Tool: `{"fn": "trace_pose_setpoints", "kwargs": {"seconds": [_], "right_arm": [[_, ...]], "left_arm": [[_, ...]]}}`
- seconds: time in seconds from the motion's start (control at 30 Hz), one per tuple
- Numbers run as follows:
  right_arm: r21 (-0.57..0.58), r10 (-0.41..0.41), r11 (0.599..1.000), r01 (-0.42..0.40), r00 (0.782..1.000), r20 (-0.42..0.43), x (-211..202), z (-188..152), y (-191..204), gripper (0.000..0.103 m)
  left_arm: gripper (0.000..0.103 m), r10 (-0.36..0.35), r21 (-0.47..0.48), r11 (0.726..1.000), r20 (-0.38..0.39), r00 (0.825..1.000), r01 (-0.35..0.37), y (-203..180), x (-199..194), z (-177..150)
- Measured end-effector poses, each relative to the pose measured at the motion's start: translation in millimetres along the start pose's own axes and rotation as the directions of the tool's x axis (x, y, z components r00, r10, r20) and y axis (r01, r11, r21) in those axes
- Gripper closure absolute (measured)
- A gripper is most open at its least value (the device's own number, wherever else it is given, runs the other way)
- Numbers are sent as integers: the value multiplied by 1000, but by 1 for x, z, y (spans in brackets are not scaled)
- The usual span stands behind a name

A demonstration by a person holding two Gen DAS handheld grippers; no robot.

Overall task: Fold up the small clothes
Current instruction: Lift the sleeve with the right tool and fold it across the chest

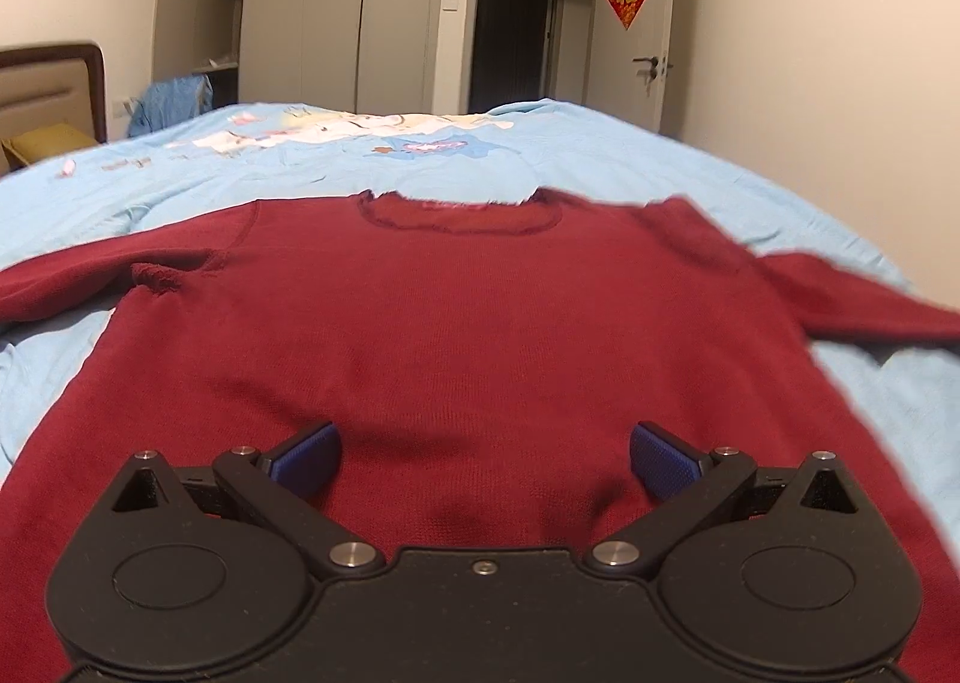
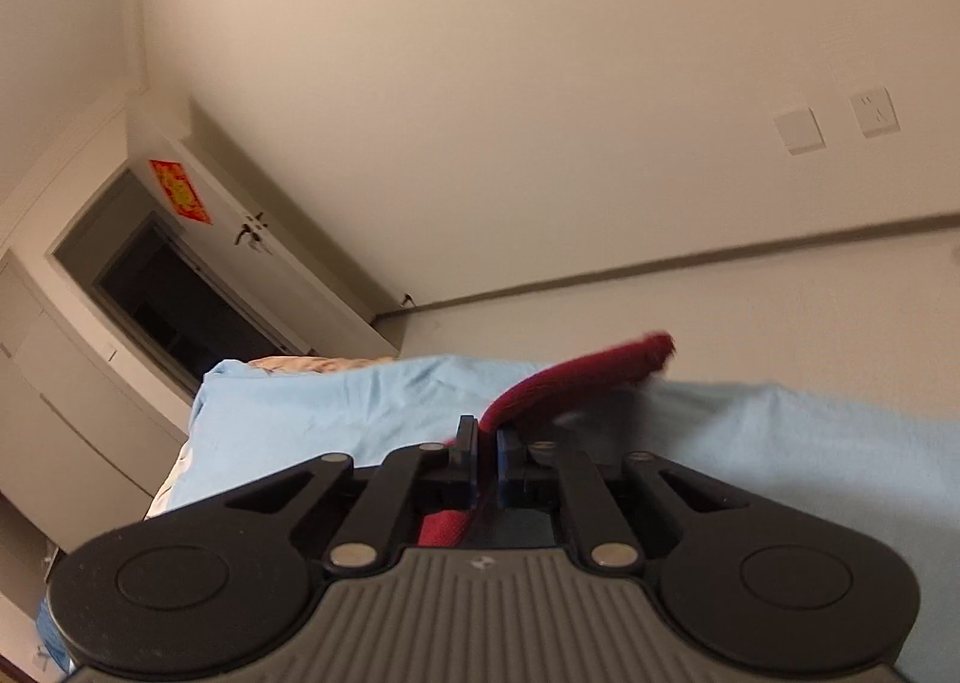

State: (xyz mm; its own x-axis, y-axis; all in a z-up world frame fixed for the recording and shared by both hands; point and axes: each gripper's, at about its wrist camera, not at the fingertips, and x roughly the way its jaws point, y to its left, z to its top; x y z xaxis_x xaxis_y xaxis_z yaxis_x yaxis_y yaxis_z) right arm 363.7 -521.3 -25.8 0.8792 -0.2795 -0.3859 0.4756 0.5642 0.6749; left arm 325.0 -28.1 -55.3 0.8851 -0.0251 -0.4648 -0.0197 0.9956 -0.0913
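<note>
Left claw (image 1: 483, 458) released, jaws spread just over the hem of the red sweater (image 1: 456, 323) lying flat ahead on the blue bedsheet (image 1: 600, 155); right claw (image 2: 487, 446) clenched on its sleeve (image 2: 576, 377).

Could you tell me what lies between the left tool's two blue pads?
Only the dark red knitted sweater, lying flat beneath the open left tool, in the left wrist view.

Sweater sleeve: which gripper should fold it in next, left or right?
Right, probably. The right gripper is already shut on the sleeve. The left gripper hangs open over the sweater, holding nothing.
</note>
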Motion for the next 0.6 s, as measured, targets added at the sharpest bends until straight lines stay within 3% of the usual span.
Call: {"fn": "trace_pose_setpoints", "kwargs": {"seconds": [0.07,0.2,0.33,0.47,0.6], "right_arm": [[-54,19,998,-17,1000,25,-7,3,13,96],[-181,80,981,-65,994,75,-20,5,48,96],[-342,165,932,-123,981,97,-32,-6,98,96],[-502,264,844,-190,961,82,-45,-29,155,96],[-649,374,711,-272,927,22,-60,-66,214,96]], "left_arm": [[1,-23,-19,1000,-1,1000,23,5,-6,10],[1,2,-14,1000,14,1000,-1,12,-25,32],[1,31,-26,999,40,999,-30,28,-44,47],[1,60,-52,997,60,996,-57,46,-60,52],[1,80,-85,994,68,994,-74,67,-70,51]]}}
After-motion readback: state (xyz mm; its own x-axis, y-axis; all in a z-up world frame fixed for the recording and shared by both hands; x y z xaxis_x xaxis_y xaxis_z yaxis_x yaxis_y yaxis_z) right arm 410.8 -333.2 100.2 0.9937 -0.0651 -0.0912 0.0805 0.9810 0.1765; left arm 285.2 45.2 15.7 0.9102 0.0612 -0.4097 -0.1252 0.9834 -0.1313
